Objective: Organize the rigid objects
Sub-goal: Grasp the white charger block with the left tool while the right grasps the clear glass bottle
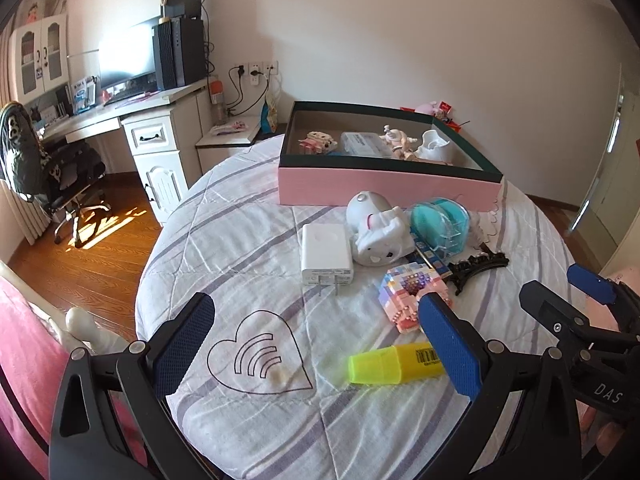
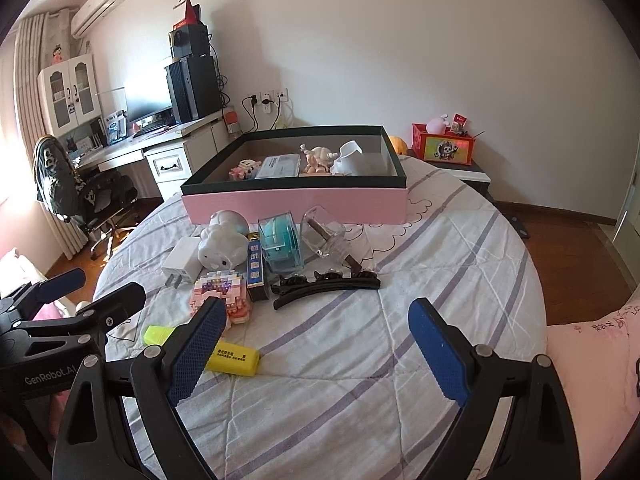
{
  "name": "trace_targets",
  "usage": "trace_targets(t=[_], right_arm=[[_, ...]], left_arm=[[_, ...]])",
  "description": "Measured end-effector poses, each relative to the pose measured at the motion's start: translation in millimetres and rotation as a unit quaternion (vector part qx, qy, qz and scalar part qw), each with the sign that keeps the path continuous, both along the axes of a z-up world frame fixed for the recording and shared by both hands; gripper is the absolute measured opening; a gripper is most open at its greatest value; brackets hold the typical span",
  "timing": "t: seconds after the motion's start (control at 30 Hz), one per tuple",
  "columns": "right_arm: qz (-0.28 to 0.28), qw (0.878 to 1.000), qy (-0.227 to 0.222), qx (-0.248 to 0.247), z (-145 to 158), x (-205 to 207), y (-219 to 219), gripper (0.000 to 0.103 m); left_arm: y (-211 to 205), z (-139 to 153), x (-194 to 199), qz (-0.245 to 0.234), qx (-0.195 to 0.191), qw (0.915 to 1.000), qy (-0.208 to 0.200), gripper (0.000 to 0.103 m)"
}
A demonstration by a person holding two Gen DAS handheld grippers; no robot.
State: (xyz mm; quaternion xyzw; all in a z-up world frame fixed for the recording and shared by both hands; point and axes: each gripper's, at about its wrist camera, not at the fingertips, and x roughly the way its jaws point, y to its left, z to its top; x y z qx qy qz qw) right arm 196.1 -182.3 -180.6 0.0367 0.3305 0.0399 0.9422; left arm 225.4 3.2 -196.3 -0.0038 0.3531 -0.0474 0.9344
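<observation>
A pink box (image 1: 380, 188) (image 2: 296, 202) with a dark rim stands at the far side of the striped quilt and holds a few small figures. In front of it lie a white charger (image 1: 326, 254), a white toy (image 1: 376, 232), a teal tape dispenser (image 2: 280, 246), a black hair clip (image 2: 328, 286), a pink block toy (image 1: 404, 296) and a yellow highlighter (image 1: 384, 364) (image 2: 236, 358). My left gripper (image 1: 316, 304) hangs open and empty over the quilt, its right finger just over the highlighter. My right gripper (image 2: 316, 306) is also open and empty, close beside the left one.
The quilt (image 2: 400, 360) covers a round bed. To the left are a white desk (image 1: 152, 120) with a monitor and a dark office chair (image 1: 52, 168) on the wooden floor. A red box (image 2: 444, 144) sits on a side table behind the bed.
</observation>
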Motion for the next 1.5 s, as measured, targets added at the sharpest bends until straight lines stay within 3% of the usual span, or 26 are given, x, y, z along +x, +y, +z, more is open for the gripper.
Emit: trace_targets(t=[0.43, 0.57, 0.73, 0.87, 1.1, 1.3, 1.37, 1.43, 1.5], right_arm=[[-0.003, 0.999, 0.034, -0.006, -22, 63, -11, 0.094], [-0.008, 0.999, 0.041, -0.013, -23, 76, -15, 0.094], [0.000, 0.998, 0.050, -0.027, -23, 91, -11, 0.094], [0.000, 0.998, 0.056, -0.038, -21, 100, -12, 0.094], [-0.005, 0.996, 0.070, -0.054, -24, 104, -23, 0.094], [0.034, 0.992, 0.092, -0.082, -34, 131, -8, 0.092], [0.059, 0.991, 0.101, -0.067, -35, 140, -3, 0.083], [0.074, 0.988, 0.120, -0.057, -42, 147, 0, 0.040], [0.078, 0.988, 0.119, -0.066, -47, 148, 4, 0.038]], left_arm=[[3, -39, 82, 0.011, 0.027, 0.9963, 0.080, 0.102], [-1, -46, 95, -0.002, 0.032, 0.9954, 0.090, 0.095], [-8, -46, 103, -0.031, 0.038, 0.9958, 0.077, 0.075], [-10, -42, 104, -0.043, 0.036, 0.9961, 0.068, 0.041], [-1, -40, 96, -0.032, 0.029, 0.9973, 0.059, 0.041], [-1, -40, 90, -0.029, 0.029, 0.9974, 0.059, 0.041], [-2, -39, 90, -0.028, 0.030, 0.9974, 0.060, 0.041], [-2, -38, 90, -0.028, 0.029, 0.9974, 0.059, 0.041], [-2, -36, 89, -0.030, 0.029, 0.9975, 0.056, 0.041]])
